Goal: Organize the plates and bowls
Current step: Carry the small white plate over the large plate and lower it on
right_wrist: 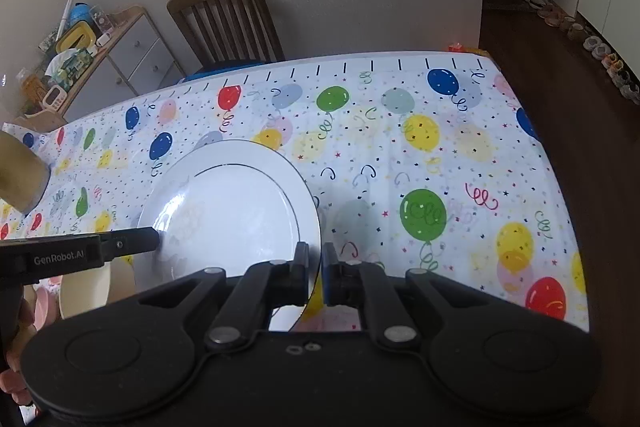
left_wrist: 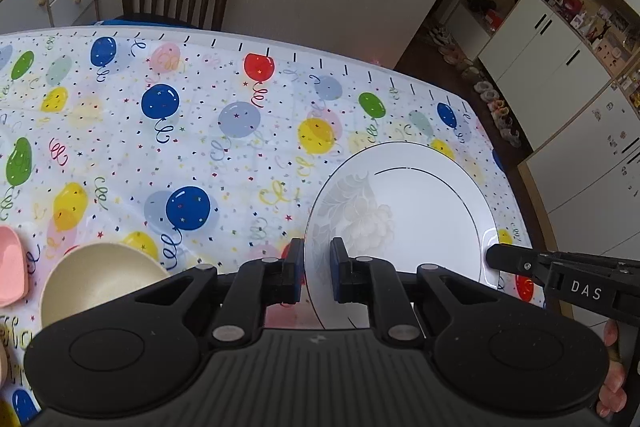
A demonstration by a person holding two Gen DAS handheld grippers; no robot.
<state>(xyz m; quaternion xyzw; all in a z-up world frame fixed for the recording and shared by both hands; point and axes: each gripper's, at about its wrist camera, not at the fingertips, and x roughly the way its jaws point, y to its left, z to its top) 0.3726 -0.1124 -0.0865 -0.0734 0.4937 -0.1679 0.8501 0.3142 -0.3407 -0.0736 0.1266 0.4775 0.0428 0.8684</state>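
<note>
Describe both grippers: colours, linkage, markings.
Both match: matte black bodies, two round caps, linkage arms with silver pivot pins, blue pads inside the jaws. The left gripper reads "GenRobot.AI" along its side; the right gripper reads "DAS". No cables visible.

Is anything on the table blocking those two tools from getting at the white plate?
Nothing visible does. The left tool and the right tool each already straddle opposite rims of the white plate. The beige bowl sits off to the left, apart from the plate.
</note>
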